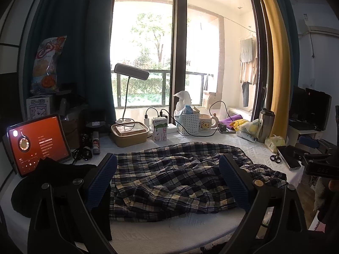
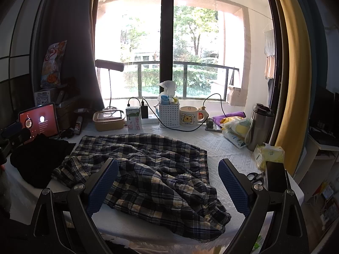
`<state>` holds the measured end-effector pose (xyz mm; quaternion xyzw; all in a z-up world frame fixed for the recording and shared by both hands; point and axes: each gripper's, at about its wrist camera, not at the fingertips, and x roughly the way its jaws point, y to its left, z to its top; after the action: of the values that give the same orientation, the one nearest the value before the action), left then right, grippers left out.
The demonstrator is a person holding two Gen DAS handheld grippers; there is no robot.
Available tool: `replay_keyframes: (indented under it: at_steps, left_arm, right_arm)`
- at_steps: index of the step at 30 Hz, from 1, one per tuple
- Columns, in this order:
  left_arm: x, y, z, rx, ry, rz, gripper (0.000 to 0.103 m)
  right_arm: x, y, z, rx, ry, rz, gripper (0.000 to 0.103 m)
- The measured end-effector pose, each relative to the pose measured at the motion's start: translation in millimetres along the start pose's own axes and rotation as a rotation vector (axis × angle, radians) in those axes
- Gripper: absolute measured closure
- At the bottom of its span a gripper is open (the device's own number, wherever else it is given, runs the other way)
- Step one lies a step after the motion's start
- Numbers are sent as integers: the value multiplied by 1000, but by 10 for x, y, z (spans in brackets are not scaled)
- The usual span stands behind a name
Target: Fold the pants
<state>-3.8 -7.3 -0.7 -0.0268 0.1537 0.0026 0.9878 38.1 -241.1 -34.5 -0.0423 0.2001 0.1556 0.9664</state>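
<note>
Dark blue and cream plaid pants [image 1: 175, 177] lie crumpled in a heap on the white table [image 1: 190, 230]; they also show in the right wrist view [image 2: 152, 175]. My left gripper [image 1: 168, 182] is open, its blue-padded fingers spread above the near part of the pants, holding nothing. My right gripper [image 2: 168, 186] is open above the pants' near right part, where the elastic waistband [image 2: 214, 213] bunches. Part of the right gripper shows at the right edge of the left wrist view [image 1: 317, 165].
A black garment [image 2: 40, 160] lies left of the pants, with a lit tablet [image 1: 38, 144] behind it. Along the window stand a lunch box [image 1: 129, 133], milk carton [image 1: 160, 130], white basket [image 1: 187, 124], mug [image 1: 205, 122] and steel flask [image 1: 264, 124]. Scissors [image 1: 275, 158] and a phone [image 1: 289, 156] lie at right.
</note>
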Motion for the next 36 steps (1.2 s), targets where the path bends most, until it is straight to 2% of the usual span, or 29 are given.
replay_keyframes:
  at_steps: [29,36]
  left_arm:
    - [22,23,-2,-2,6,-7,7]
    - [148,81,87,42,17,-25,7]
  right_arm:
    - [73,-16,-32,1,15,-3,7]
    - [131,-23,-24,-12,19,3,7]
